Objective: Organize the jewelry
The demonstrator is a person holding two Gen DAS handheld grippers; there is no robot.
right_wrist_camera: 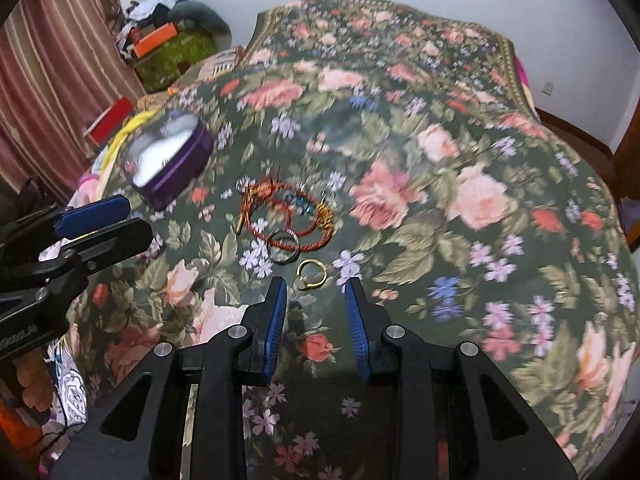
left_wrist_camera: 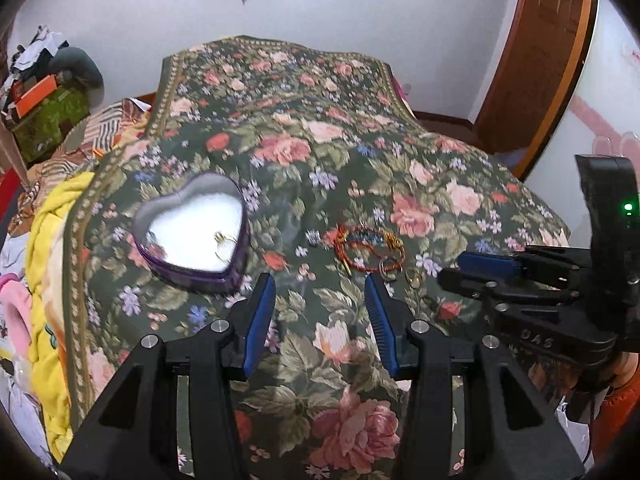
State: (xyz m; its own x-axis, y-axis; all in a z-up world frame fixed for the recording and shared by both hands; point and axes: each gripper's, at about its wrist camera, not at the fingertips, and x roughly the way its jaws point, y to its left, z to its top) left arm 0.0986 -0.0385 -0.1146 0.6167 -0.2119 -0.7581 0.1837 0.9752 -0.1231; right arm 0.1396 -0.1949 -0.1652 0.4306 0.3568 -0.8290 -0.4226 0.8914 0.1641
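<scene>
In the left wrist view, the left tool (left_wrist_camera: 320, 292) hung over the floral bedspread (left_wrist_camera: 320, 128) with its fingers apart and nothing between them. A heart-shaped tin (left_wrist_camera: 191, 232) sat open to its left, a small gold piece (left_wrist_camera: 222, 240) inside. The red cord bracelet (left_wrist_camera: 370, 250) lay just ahead.

In the right wrist view, somewhat blurred, the right tool (right_wrist_camera: 316, 292) also stood apart and empty, a gold ring (right_wrist_camera: 309, 274) just beyond its tips and a dark ring (right_wrist_camera: 283, 247) touching the bracelet (right_wrist_camera: 288, 216). The tin (right_wrist_camera: 170, 160) lay well off to the left.
</scene>
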